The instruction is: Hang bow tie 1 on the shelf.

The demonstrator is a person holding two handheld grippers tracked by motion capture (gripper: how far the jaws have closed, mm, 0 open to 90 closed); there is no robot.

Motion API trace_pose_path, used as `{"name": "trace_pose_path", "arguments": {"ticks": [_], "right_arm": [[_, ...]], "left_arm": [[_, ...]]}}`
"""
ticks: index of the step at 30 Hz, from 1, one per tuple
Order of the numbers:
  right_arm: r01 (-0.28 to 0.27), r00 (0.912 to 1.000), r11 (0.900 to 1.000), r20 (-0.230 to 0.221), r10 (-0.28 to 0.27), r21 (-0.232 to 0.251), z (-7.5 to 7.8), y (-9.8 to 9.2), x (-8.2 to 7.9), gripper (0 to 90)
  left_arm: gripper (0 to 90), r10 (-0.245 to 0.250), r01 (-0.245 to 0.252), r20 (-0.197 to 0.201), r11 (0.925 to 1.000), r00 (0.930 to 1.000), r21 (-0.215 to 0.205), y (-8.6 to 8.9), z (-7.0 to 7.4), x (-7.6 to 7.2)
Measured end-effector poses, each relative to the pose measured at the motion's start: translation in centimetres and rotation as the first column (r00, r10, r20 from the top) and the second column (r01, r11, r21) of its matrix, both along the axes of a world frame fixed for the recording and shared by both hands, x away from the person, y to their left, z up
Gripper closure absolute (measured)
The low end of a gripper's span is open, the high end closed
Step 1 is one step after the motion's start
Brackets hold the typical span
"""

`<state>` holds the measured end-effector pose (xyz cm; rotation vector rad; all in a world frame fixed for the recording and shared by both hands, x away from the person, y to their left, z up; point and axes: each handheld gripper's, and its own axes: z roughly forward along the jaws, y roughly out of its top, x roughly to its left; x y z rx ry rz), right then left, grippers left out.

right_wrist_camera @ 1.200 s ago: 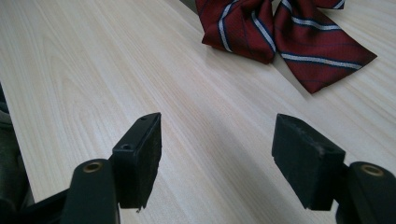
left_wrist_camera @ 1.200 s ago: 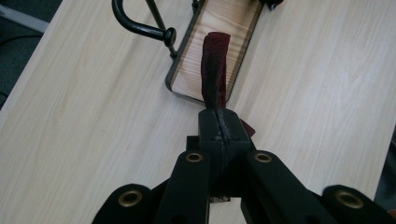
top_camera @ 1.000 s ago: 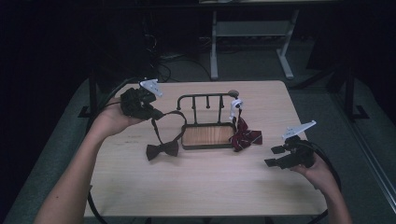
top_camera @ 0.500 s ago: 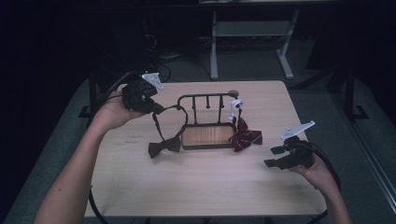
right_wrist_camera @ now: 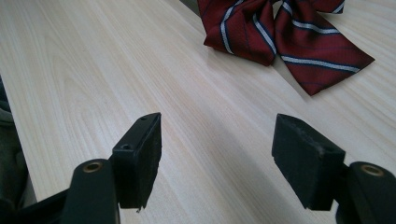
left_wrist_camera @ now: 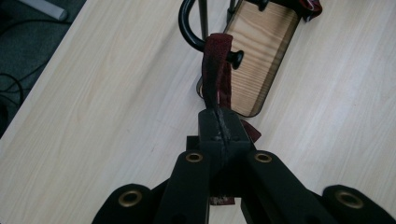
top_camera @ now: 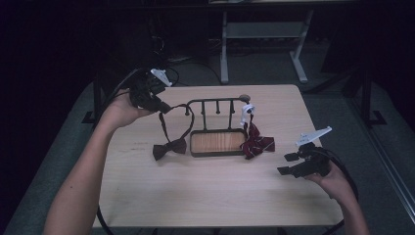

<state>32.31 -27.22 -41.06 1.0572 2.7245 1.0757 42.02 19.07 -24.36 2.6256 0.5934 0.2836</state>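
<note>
1. Since the earliest high-view picture, my left gripper (top_camera: 161, 105) has moved up and left, toward the upper left of the frame. The dark bow tie (top_camera: 170, 148) has been drawn up and left, closer to the rack (top_camera: 216, 131), with its strap (top_camera: 164, 125) now stretched between the gripper and the bow.
2. The left jaws are pressed together on the strap (left_wrist_camera: 215, 74). In the left gripper view, the strap runs from the jaw tips up to the centre top of the frame, where it crosses a black peg (left_wrist_camera: 237, 57) of the rack (left_wrist_camera: 254, 70).
3. I cannot tell whether the strap is hooked over the peg or only lies against it.
4. My right gripper (top_camera: 289, 164) has stayed at the lower right of the high view, resting low over the table (top_camera: 220, 196). Its jaws are spread and hold nothing.
5. The striped bow tie (right_wrist_camera: 285, 37) lies on the table at the upper right of the right gripper view, well apart from the open jaws. In the high view it sits at the right end of the rack (top_camera: 254, 144).
6. Judgement: the dark bow tie is in the hanging step. The lifted strap suggests the loop is being positioned over the rail; the hang is not yet complete, since the bow rests on the table.
</note>
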Motion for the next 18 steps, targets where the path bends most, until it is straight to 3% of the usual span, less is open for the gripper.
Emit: {"name": "trace_pose_path", "arguments": {"ticks": [18], "right_arm": [[0.002, 1.0000, 1.000, -0.002, -0.002, 0.005, -0.1, -0.3, 0.0, 33.0]], "left_arm": [[89.9, 0.009, -0.008, -0.032, 0.9996, 0.9994, 0.028, -0.9, -1.3, 1.9]]}}
